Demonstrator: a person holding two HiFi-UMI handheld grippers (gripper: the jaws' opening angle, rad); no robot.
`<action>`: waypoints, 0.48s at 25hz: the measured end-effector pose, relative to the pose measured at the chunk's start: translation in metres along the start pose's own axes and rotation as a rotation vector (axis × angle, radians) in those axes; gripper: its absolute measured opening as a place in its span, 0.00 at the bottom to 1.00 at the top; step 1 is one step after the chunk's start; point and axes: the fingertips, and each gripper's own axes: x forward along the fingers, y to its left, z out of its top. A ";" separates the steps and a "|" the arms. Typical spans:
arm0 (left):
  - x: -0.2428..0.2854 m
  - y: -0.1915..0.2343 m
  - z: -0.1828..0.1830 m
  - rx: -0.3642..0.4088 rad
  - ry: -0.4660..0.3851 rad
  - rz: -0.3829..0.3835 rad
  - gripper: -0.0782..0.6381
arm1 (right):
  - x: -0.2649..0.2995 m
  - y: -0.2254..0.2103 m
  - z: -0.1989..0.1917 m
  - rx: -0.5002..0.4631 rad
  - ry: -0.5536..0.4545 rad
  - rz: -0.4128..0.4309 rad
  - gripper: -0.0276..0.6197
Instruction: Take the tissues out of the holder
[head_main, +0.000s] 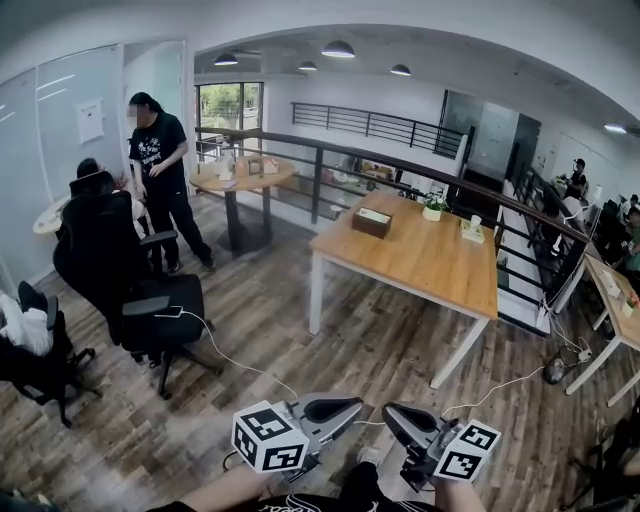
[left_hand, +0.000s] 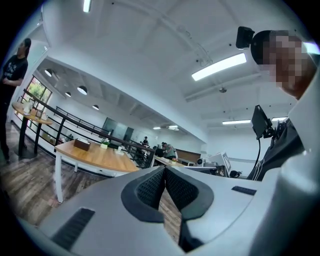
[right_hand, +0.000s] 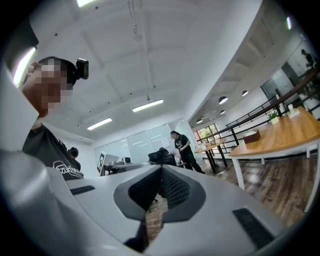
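Both the left gripper (head_main: 345, 407) and the right gripper (head_main: 398, 418) hang low by the person's body, ribbed black pads pressed together with nothing between them. The holder (head_main: 371, 222), a boxy dark-brown thing with a pale top, sits well apart on the smooth wooden table (head_main: 430, 265). I'd walk up first, then steady the stiff box with one gripper and pinch only the soft tissue with the other.

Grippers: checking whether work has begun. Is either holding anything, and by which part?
Nothing is held: left gripper and right gripper are shut and empty. The tissue holder sits on the distant table.
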 end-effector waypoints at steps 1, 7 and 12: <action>0.003 0.004 0.002 0.002 0.002 0.003 0.13 | 0.001 -0.005 0.005 0.017 -0.015 0.010 0.07; 0.036 0.036 0.008 0.007 0.018 0.013 0.13 | 0.007 -0.051 0.021 0.031 -0.033 0.017 0.07; 0.078 0.083 0.014 -0.024 0.022 0.031 0.13 | 0.021 -0.114 0.033 0.048 -0.005 0.011 0.07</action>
